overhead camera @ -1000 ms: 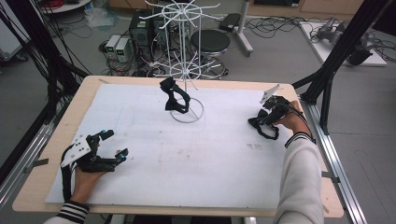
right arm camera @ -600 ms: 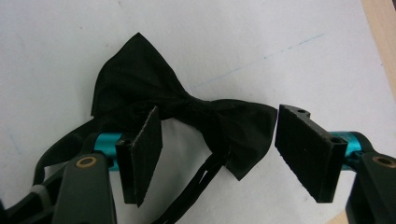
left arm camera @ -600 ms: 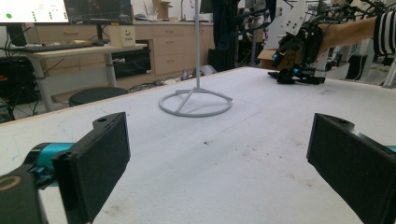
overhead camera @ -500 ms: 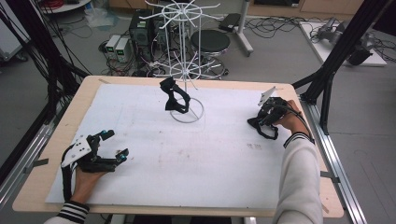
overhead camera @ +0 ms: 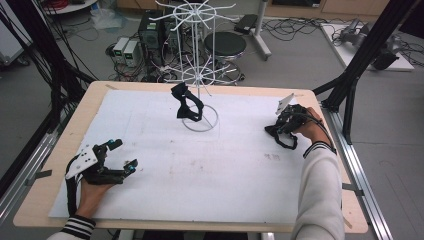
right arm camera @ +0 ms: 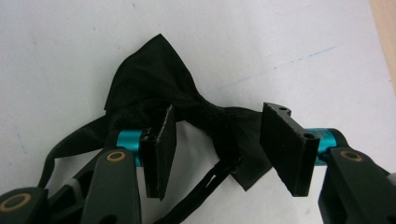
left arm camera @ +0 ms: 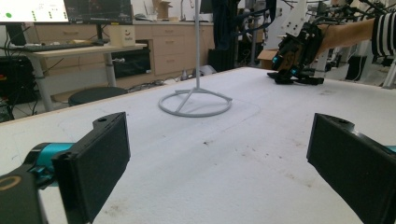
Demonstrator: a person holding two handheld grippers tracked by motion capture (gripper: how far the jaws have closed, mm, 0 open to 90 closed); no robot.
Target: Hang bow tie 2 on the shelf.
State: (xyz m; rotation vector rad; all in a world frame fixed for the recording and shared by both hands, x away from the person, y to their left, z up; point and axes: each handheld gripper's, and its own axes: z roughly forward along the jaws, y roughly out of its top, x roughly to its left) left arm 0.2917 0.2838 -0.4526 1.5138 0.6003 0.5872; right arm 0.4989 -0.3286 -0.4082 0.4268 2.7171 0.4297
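Black satin bow tie [right arm camera: 187, 100] with strap lies flat on the white table cover, far right side. My right gripper [right arm camera: 219, 149] straddles its knot, jaws apart. Second black bow tie [overhead camera: 186, 102] hangs on the white wire rack [overhead camera: 200, 70].

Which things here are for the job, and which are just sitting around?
Probably for the job:
- black bow tie on the table, between the right gripper's open jaws
- another black bow tie hanging on the white wire rack
- left gripper, open, holding nothing

Just sitting around:
- round stool, computer boxes and cables on the floor
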